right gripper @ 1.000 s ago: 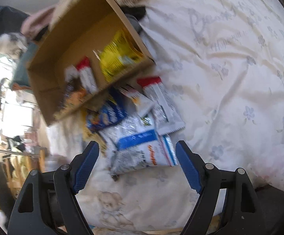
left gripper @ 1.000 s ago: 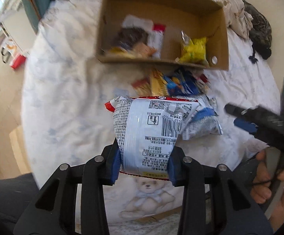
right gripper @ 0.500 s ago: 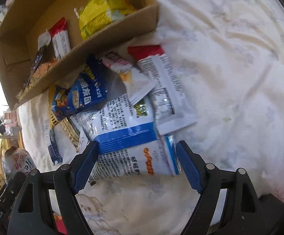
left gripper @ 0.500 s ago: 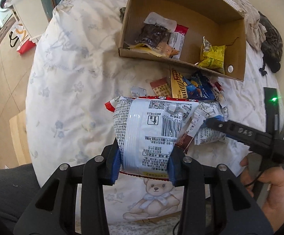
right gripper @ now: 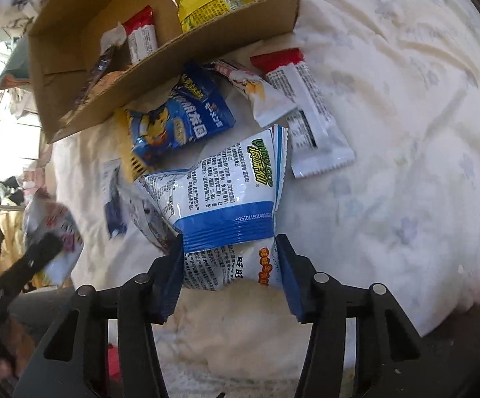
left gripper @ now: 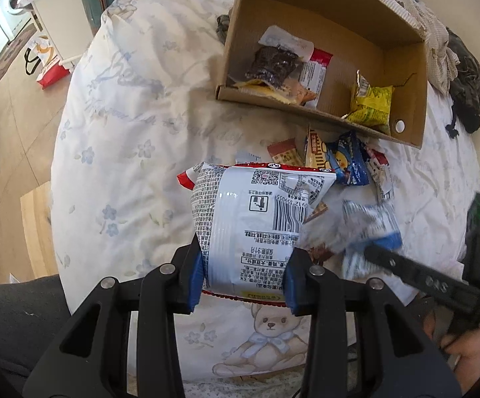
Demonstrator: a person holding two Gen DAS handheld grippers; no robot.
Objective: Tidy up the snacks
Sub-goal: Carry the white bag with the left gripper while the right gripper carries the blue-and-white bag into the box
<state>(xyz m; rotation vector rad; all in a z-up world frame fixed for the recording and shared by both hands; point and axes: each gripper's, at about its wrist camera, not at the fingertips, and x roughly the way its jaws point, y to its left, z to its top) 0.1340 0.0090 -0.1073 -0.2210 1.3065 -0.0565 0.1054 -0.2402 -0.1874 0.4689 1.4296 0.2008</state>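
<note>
Floral bedsheet [right gripper: 405, 132] below: right gripper [right gripper: 230, 265], open before, now clamps the blue-banded white packet [right gripper: 226, 199]; left gripper [left gripper: 243, 272] still grips the barcode-printed bag [left gripper: 256, 219].

white floral bedspread [left gripper: 124, 139], cardboard box [left gripper: 405, 122] on it, loose snack packets [right gripper: 187, 122] just beside box

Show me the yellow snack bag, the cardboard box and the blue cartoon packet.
yellow snack bag [left gripper: 371, 104], left wrist view, front face.
cardboard box [left gripper: 323, 16], left wrist view, inner back wall.
blue cartoon packet [right gripper: 177, 122], right wrist view, printed front.

A home bedroom: a teddy-bear print bedsheet [left gripper: 134, 126], heaped clothes [left gripper: 465, 76], and a washing machine [left gripper: 14, 3] beyond.
</note>
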